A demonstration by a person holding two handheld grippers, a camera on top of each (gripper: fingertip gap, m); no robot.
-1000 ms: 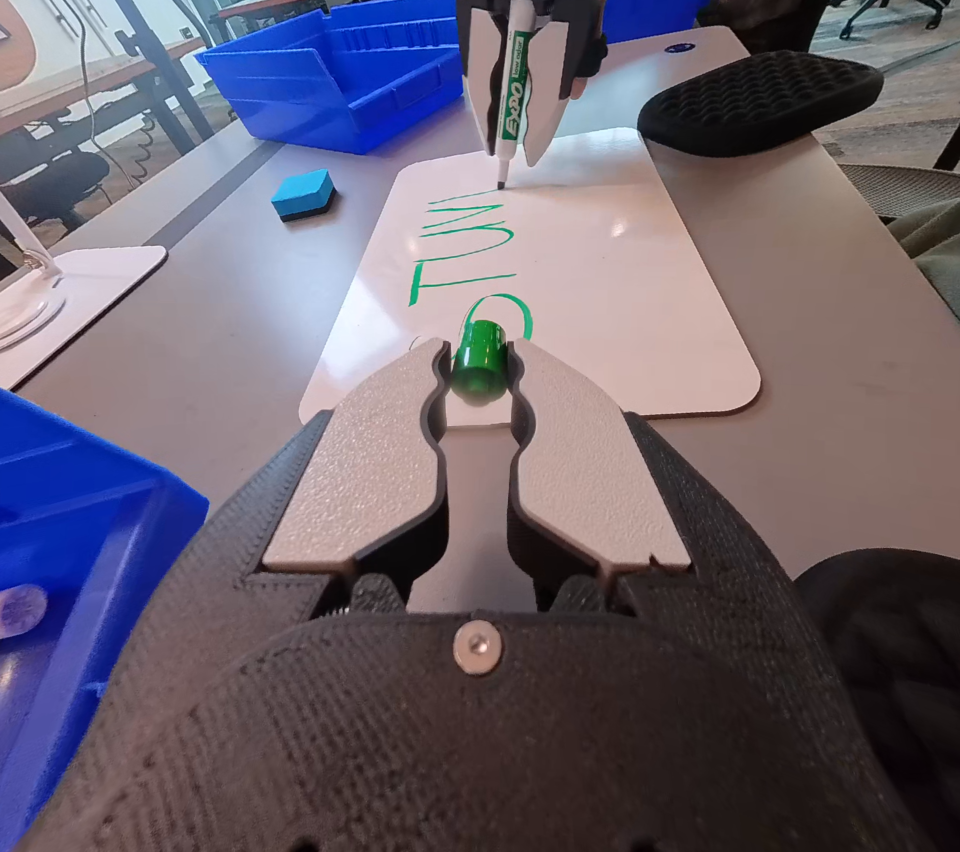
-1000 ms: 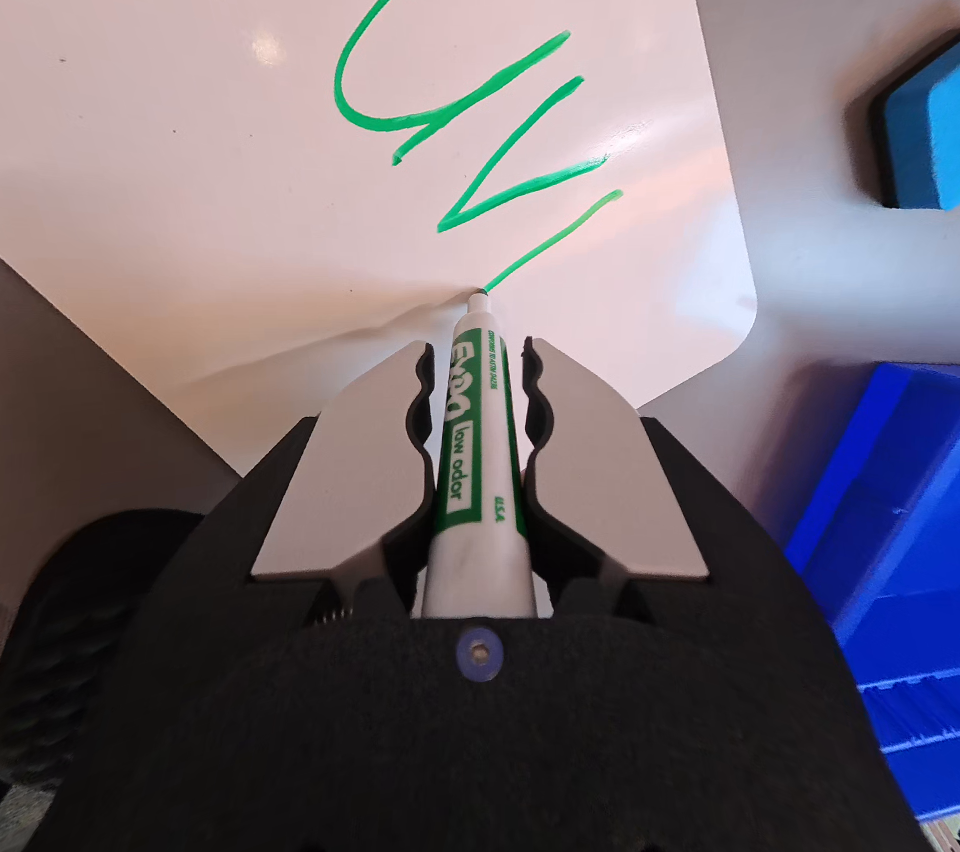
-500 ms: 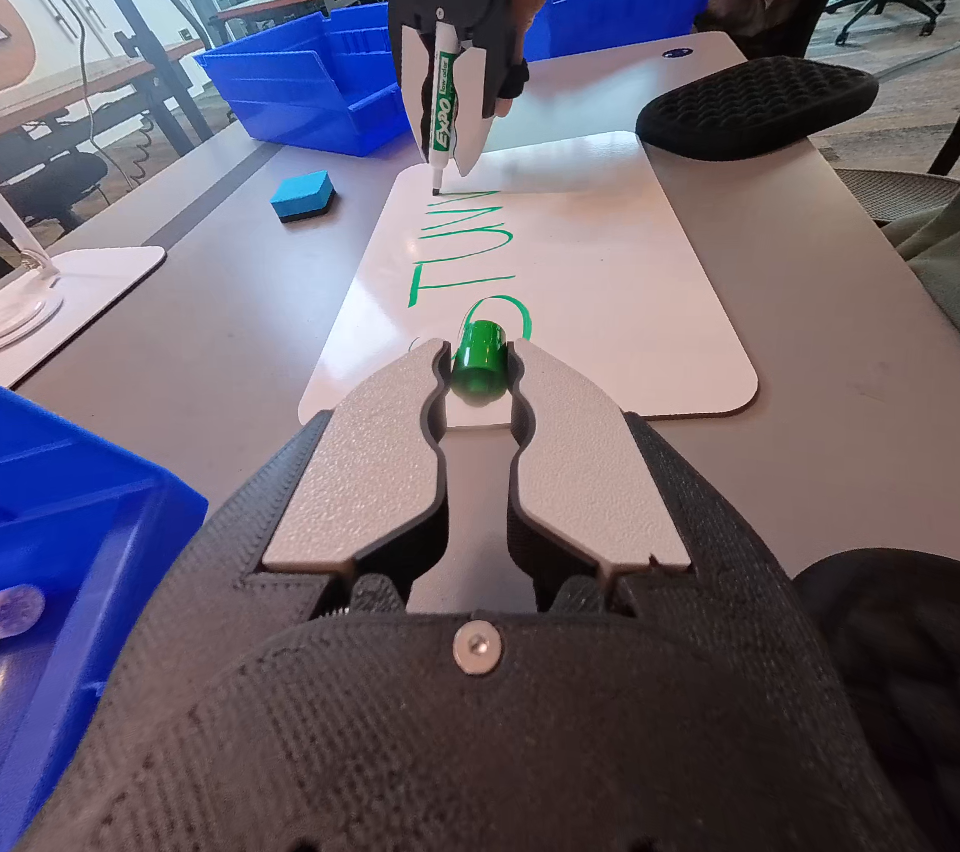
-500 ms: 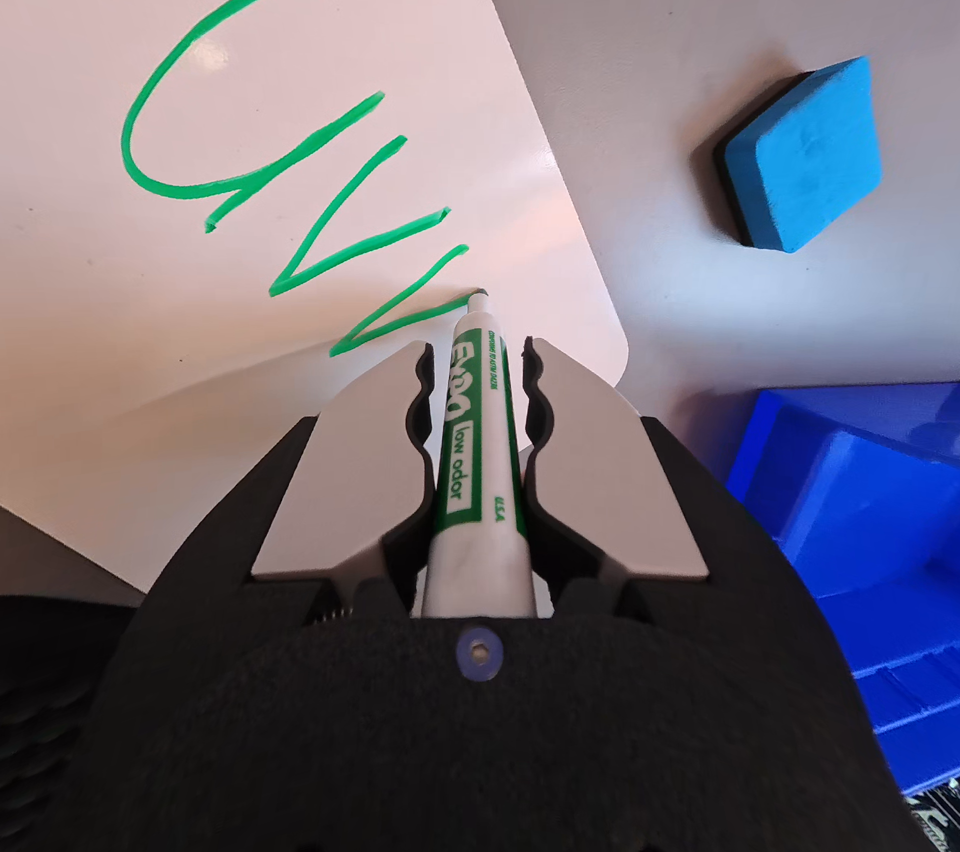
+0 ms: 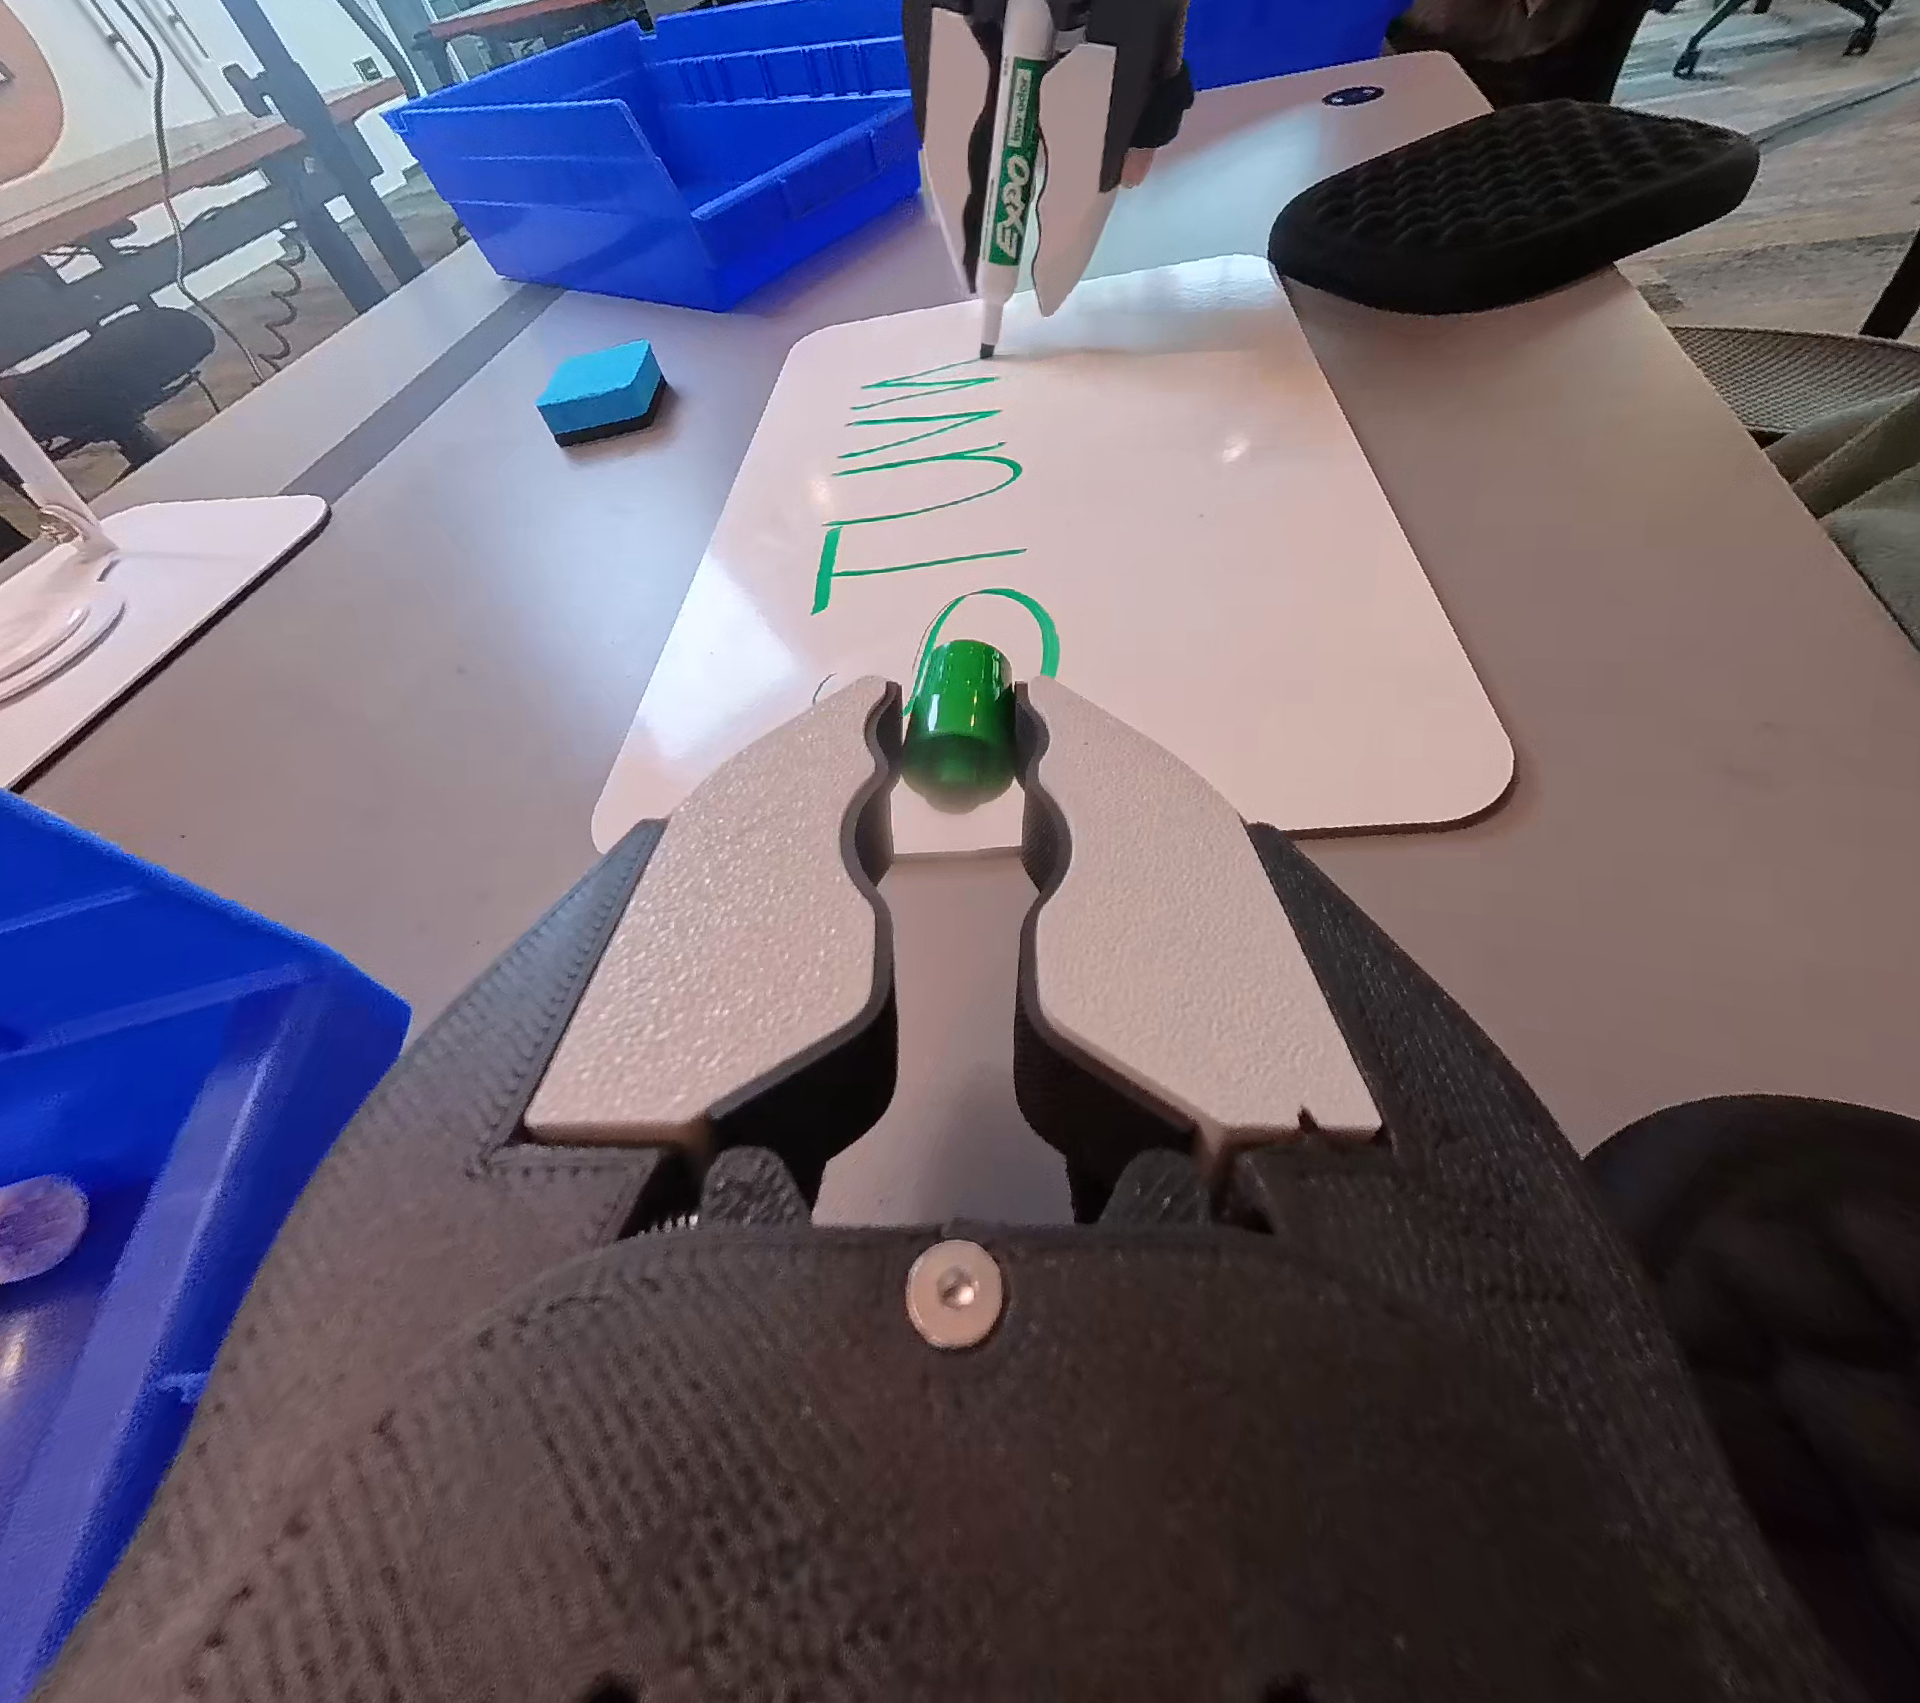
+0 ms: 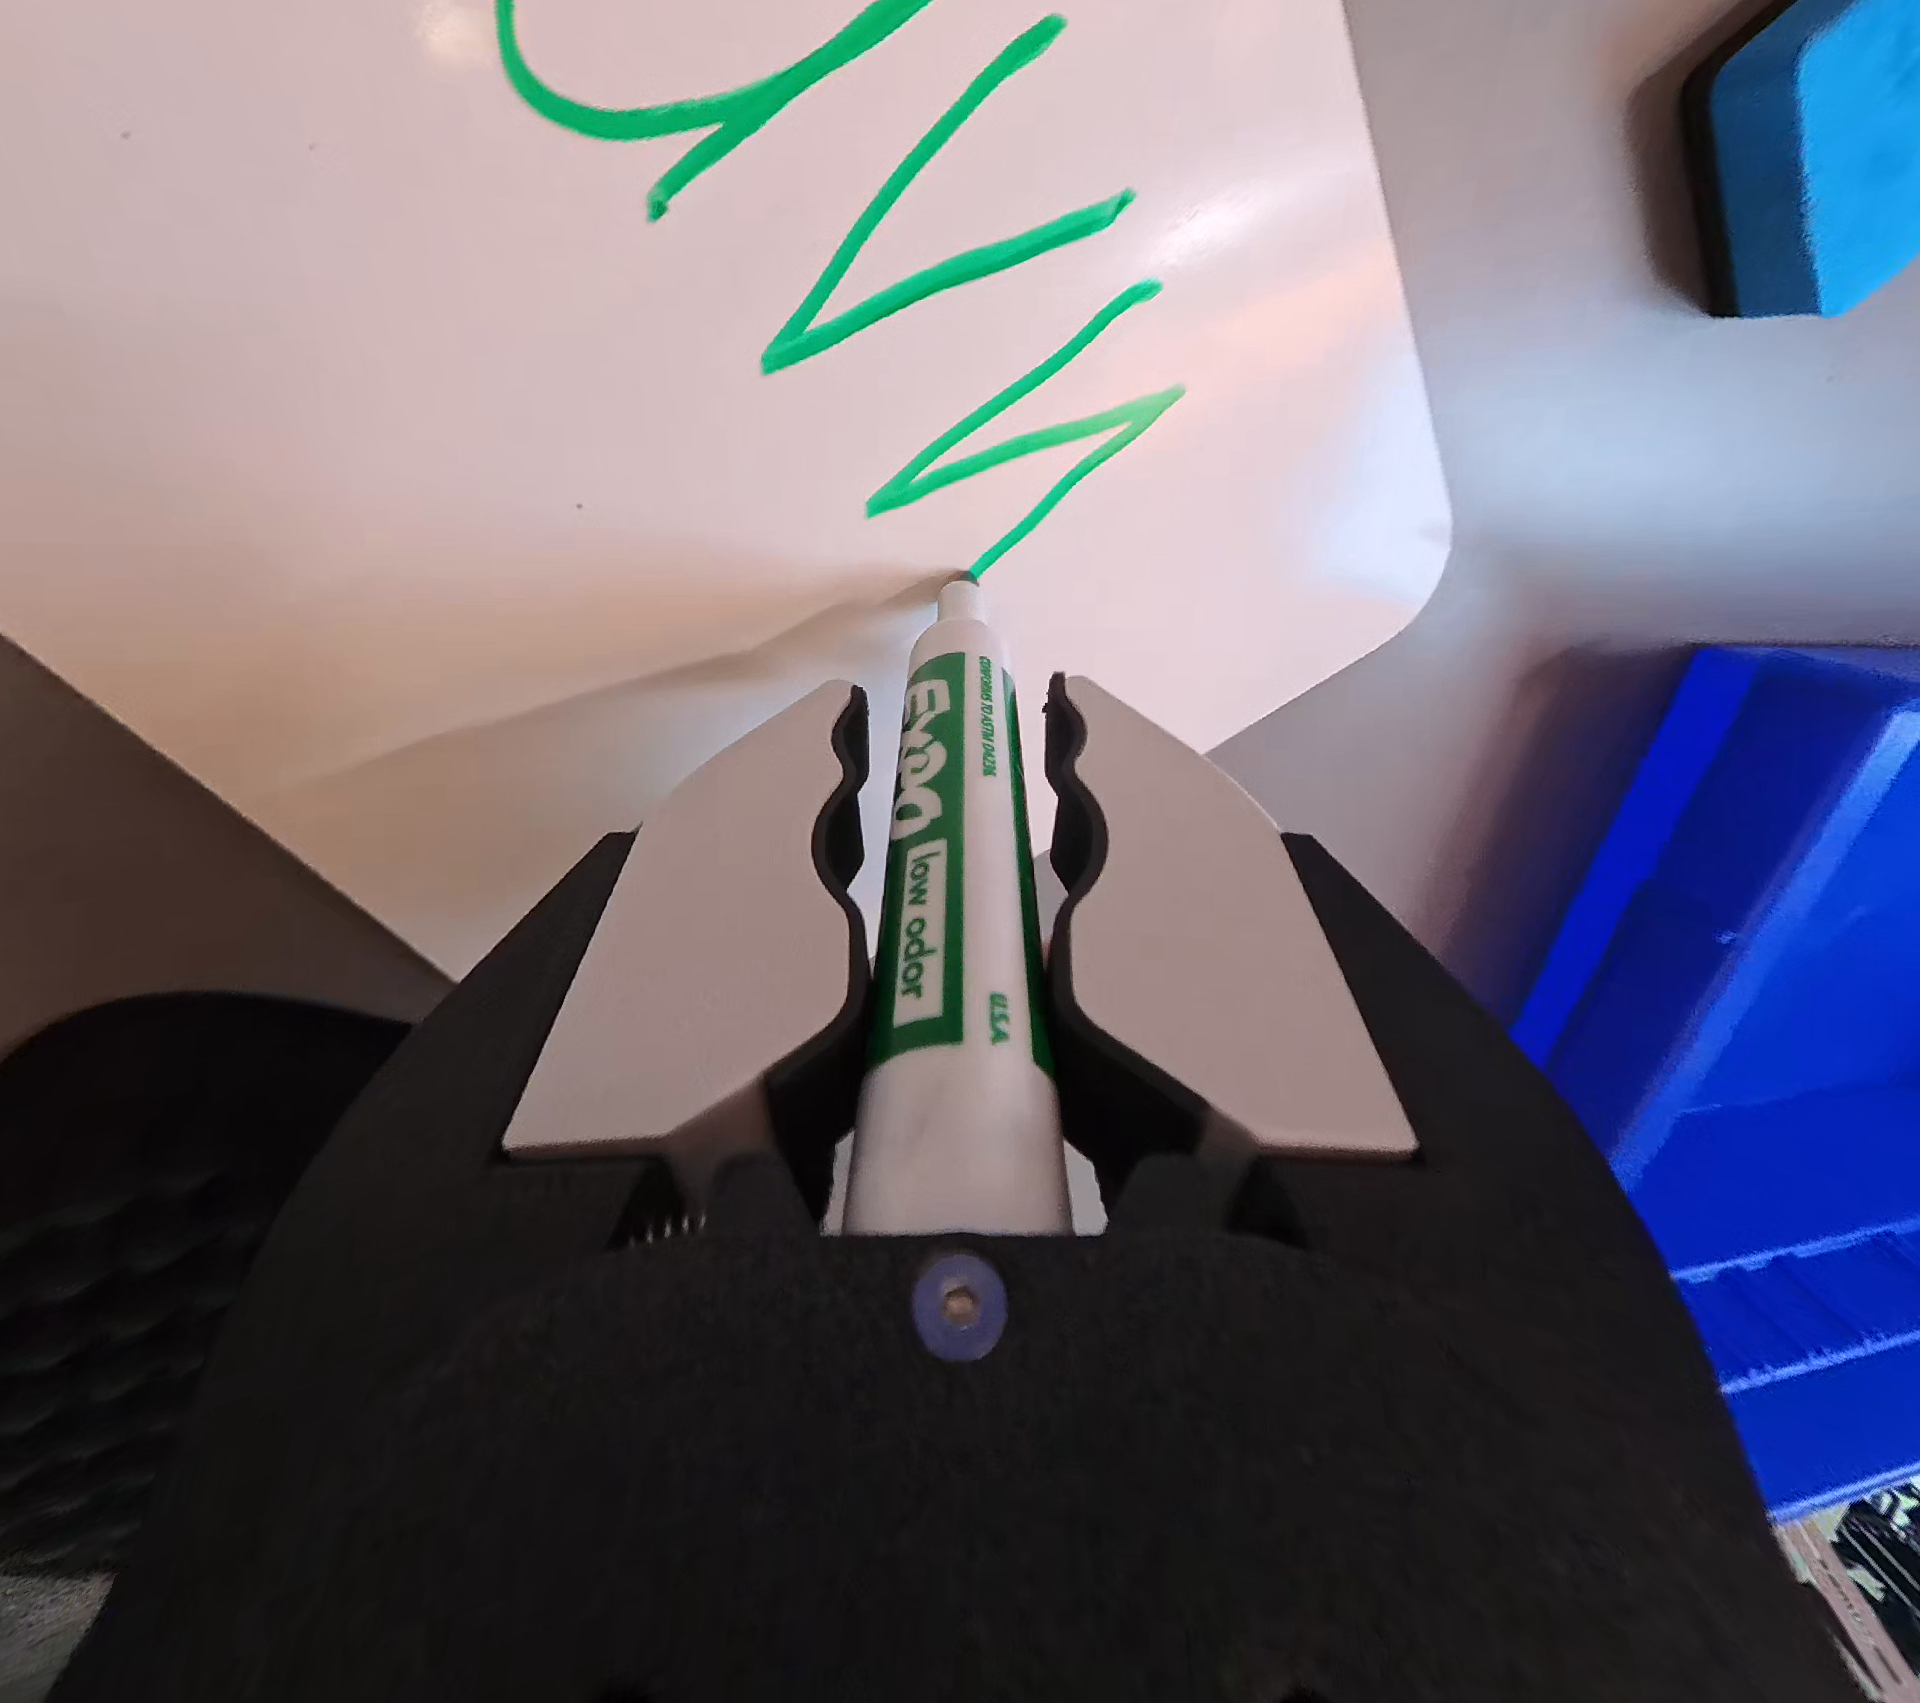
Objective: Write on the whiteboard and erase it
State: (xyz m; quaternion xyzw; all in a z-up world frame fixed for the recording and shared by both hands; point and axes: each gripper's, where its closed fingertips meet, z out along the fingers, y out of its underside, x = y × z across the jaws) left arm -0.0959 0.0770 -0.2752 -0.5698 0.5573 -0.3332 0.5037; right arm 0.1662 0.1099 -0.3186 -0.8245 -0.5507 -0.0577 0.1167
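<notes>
Left wrist view, left to right: blue bin [image 5: 156, 1082] sat at the near left edge, white lamp base [image 5: 135, 573] behind it on the grey table [image 5: 416, 666]. Blue eraser [image 5: 601, 392] lay on the table, near the whiteboard's left side but apart from it. A second blue bin [image 5: 665, 167] stood at the far side. Whiteboard [image 5: 1247, 593] lay flat mid-table with green marker strokes [image 5: 925, 490] running down its left half. Black textured pad [image 5: 1507, 199] sat at the far right, just beside the board's corner.

Left gripper [image 5: 958, 723] was closed on the green marker cap [image 5: 956, 718], pinched at the fingertips, hovering over the near edge of the board.

Right gripper [image 5: 1013, 282] came down from above, fingers clamped on the marker [image 5: 1010, 157], tip touching the board at the far end of the strokes.

Right wrist view: right gripper [image 6: 956, 708] was clamped along the marker [image 6: 956, 874] barrel, nib on the whiteboard [image 6: 312, 406] at the end of the last zigzag stroke [image 6: 987, 427], near the board's corner. Eraser [image 6: 1808, 126] was off-board to the right, blue bin [image 6: 1766, 978] below it. Picture slightly motion-blurred.
</notes>
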